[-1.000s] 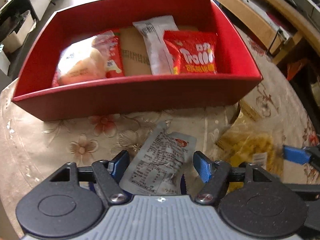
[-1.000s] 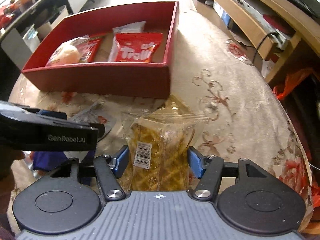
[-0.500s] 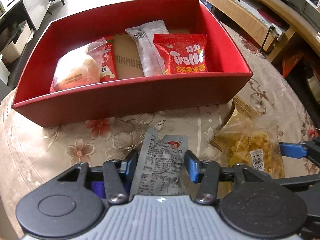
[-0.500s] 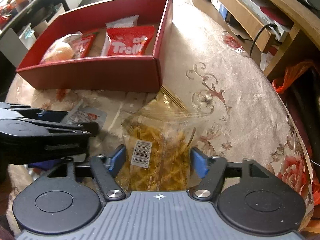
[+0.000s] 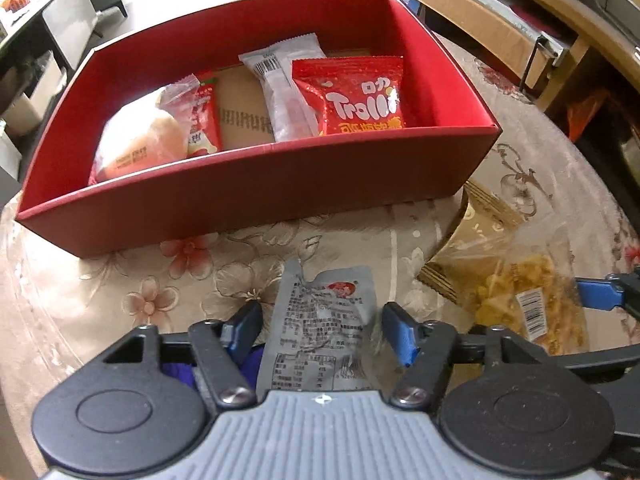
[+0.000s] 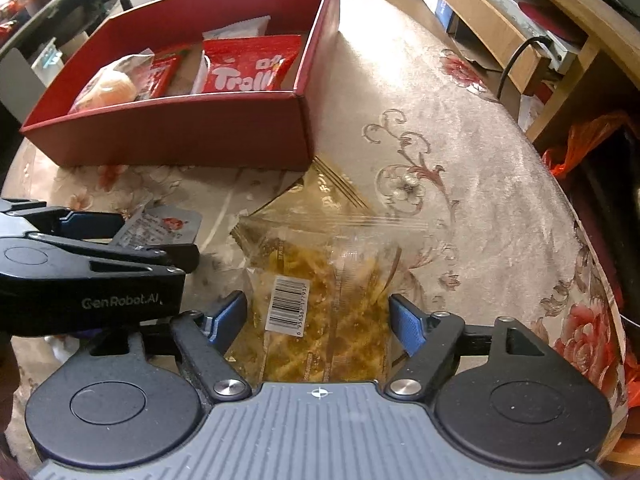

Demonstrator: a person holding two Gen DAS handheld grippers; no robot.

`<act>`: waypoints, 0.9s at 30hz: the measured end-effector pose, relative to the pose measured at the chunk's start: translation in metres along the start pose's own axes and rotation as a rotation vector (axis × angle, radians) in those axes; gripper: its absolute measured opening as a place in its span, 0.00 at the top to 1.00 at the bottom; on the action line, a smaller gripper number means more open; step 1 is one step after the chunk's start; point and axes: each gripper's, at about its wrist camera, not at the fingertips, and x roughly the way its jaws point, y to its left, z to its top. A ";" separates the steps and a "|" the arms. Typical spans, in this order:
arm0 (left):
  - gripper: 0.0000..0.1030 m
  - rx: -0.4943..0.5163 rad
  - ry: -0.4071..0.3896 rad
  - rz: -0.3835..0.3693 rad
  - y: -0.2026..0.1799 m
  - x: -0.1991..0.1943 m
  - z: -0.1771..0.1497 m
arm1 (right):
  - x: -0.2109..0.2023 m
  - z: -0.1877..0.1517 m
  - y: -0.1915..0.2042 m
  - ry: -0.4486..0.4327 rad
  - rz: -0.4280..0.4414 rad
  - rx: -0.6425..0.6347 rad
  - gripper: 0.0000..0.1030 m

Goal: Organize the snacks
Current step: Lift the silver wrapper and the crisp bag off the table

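A grey sachet [image 5: 324, 320] with printed text lies on the floral cloth in front of the red box [image 5: 256, 200]. My left gripper [image 5: 322, 332] straddles it. Its jaws are opening, and the pads stand just off the sachet's sides. To its right, a clear bag of yellow snack sticks [image 6: 320, 304] lies between the fingers of my right gripper [image 6: 318, 320], which is open around it. The box holds a bun packet [image 5: 136, 144], a small red packet [image 5: 200, 116], a white packet [image 5: 284, 92] and a red Trolli bag [image 5: 356, 96].
The round table's cloth [image 6: 460, 168] drops off at the right edge. Beyond that edge stand a wooden shelf unit [image 6: 500, 28] and an orange plastic bag [image 6: 588, 140]. Something purple [image 5: 176, 368] lies under the left gripper's body.
The left jaws pinched in on the grey sachet, then spread again. The right jaws widened around the yellow bag. Neither hand shifted much.
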 end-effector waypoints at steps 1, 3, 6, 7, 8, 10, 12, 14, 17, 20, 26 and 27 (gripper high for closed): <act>0.47 0.004 -0.005 -0.004 0.000 -0.002 -0.001 | -0.001 0.000 0.001 -0.005 -0.001 -0.003 0.24; 0.50 -0.016 -0.004 -0.017 0.002 -0.004 -0.001 | -0.004 -0.001 0.002 -0.016 -0.004 -0.010 0.26; 0.55 -0.022 -0.011 -0.029 0.004 -0.010 -0.003 | -0.009 -0.001 0.003 -0.029 0.004 -0.009 0.28; 0.56 -0.020 -0.015 -0.031 0.005 -0.013 -0.003 | -0.011 -0.002 0.004 -0.035 0.002 -0.012 0.30; 0.57 -0.021 -0.020 -0.034 0.006 -0.016 -0.004 | -0.013 -0.002 0.005 -0.039 0.001 -0.013 0.31; 0.59 -0.024 -0.026 -0.043 0.008 -0.019 -0.005 | -0.017 -0.002 0.007 -0.045 0.007 -0.010 0.33; 0.59 -0.030 -0.029 -0.047 0.009 -0.021 -0.006 | -0.020 -0.003 0.009 -0.054 0.003 -0.014 0.33; 0.58 -0.035 -0.024 -0.051 0.010 -0.019 -0.006 | -0.019 -0.003 0.011 -0.049 0.003 -0.011 0.33; 0.53 -0.046 -0.004 -0.049 0.010 -0.012 -0.004 | -0.016 -0.002 0.013 -0.042 0.004 -0.006 0.33; 0.37 -0.065 0.013 -0.054 0.010 -0.001 -0.002 | -0.013 0.001 0.011 -0.028 0.007 -0.001 0.30; 0.34 0.015 -0.016 -0.004 -0.004 -0.002 -0.012 | -0.005 -0.003 0.003 0.012 0.000 -0.017 0.18; 0.34 0.018 -0.012 -0.008 -0.003 -0.003 -0.014 | -0.005 -0.005 0.002 0.010 0.006 -0.028 0.19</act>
